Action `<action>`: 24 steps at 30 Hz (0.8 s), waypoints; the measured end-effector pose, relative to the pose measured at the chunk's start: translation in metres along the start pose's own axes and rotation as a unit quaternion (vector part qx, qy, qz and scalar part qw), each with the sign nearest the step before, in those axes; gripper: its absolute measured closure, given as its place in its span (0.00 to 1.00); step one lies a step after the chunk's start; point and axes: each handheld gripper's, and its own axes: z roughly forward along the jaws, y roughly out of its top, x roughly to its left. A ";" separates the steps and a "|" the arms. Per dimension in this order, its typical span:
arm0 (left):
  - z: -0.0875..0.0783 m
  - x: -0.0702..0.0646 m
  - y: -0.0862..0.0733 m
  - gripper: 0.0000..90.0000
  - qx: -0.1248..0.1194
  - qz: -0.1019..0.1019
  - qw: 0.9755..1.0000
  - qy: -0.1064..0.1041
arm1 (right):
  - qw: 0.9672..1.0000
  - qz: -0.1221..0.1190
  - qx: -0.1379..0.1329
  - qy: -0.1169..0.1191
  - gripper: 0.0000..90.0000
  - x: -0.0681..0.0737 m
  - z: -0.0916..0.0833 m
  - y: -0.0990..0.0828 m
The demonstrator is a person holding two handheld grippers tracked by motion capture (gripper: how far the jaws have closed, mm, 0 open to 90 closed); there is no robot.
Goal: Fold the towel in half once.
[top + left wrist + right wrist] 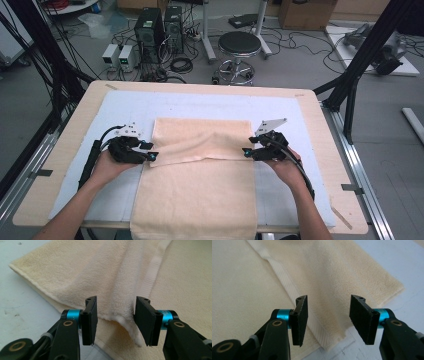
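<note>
Cream terry towel lies folded between your left tongs and right tongs; both stand apart, its corners loose between their pads.

Wooden table with pale blue mat on top. Grey floor behind the table. Black round stool just past the table's far edge; two computer towers left of stool, cables around them. Cardboard box right of stool. Black frame struts by the table's right corner.
</note>
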 end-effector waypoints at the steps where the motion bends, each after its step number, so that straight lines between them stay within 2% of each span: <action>1: 0.000 -0.001 0.000 0.59 0.000 0.002 1.000 0.001 | 1.000 0.001 -0.005 -0.001 0.54 0.000 -0.002 0.001; 4: 0.001 -0.003 0.001 0.58 -0.005 0.004 1.000 0.002 | 1.000 0.003 -0.022 0.004 0.54 0.001 -0.006 0.002; 6: 0.000 -0.004 0.001 0.57 -0.004 0.002 1.000 0.006 | 1.000 -0.005 -0.015 0.008 0.54 0.002 -0.005 0.002; 9: -0.001 -0.005 0.001 0.55 -0.007 -0.008 1.000 0.010 | 1.000 0.000 -0.002 0.014 0.53 0.002 0.000 0.000; 11: -0.002 -0.008 -0.002 0.53 -0.028 -0.014 0.999 0.015 | 1.000 0.006 0.007 0.017 0.53 0.002 0.004 0.000; 12: -0.001 -0.010 -0.004 0.52 -0.032 -0.013 0.999 0.021 | 1.000 0.004 0.010 0.017 0.52 0.002 0.006 0.000; 14: 0.000 -0.011 -0.006 0.47 -0.020 -0.018 0.999 0.018 | 1.000 0.004 0.017 0.019 0.52 0.004 0.009 0.000; 15: 0.001 -0.012 -0.006 0.43 -0.024 -0.018 0.999 0.018 | 1.000 0.005 0.017 0.021 0.51 0.005 0.010 0.000; 18: 0.000 -0.016 -0.007 0.41 -0.036 -0.010 0.999 0.018 | 1.000 0.007 0.017 0.024 0.50 0.009 0.011 0.000; 19: 0.000 -0.017 -0.007 0.40 -0.036 -0.010 0.999 0.020 | 1.000 0.001 0.007 0.021 0.51 0.011 0.011 -0.002; 20: 0.000 -0.017 -0.007 0.39 -0.034 -0.007 0.999 0.024 | 1.000 0.001 0.000 0.019 0.52 0.012 0.011 -0.004; 22: 0.001 -0.016 -0.007 0.43 -0.033 -0.005 0.999 0.026 | 1.000 0.011 0.004 0.021 0.52 0.012 0.013 -0.010; 24: 0.004 -0.014 -0.007 0.49 -0.026 -0.005 0.999 0.031 | 1.000 0.017 0.007 0.018 0.54 0.011 0.016 -0.016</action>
